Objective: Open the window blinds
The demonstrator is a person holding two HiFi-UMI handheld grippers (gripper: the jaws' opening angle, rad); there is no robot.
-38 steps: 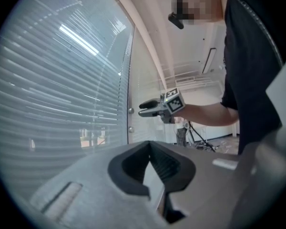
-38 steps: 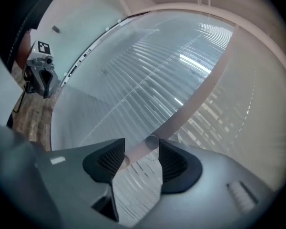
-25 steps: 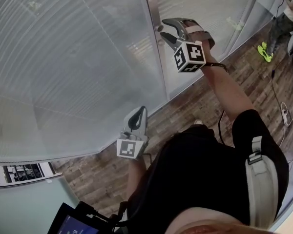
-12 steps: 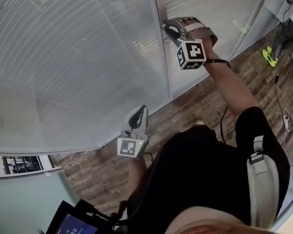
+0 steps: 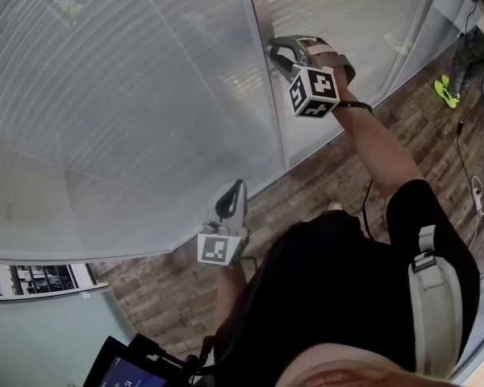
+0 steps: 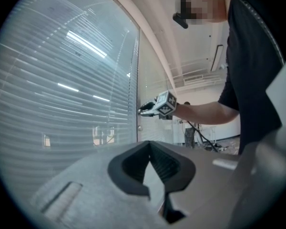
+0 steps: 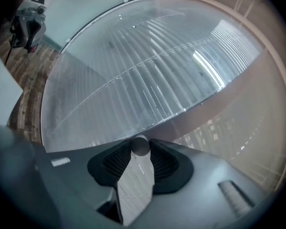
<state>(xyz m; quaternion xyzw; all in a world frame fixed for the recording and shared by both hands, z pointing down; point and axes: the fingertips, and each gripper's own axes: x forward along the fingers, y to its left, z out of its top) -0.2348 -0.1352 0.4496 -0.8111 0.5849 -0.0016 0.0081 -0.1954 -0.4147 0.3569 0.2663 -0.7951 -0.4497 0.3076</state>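
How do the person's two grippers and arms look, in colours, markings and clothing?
Both the left gripper and the right gripper are grey, with dark curved fingers and a cube of black-and-white square markers at the back. A pale strap crosses the right one. The person wears a black short-sleeved shirt and a dark wristband on the right arm.

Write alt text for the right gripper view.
The right gripper pinches a small round knob at its jaw tips; the jaws have just been closing. Beyond, slatted blinds fill most of the view.
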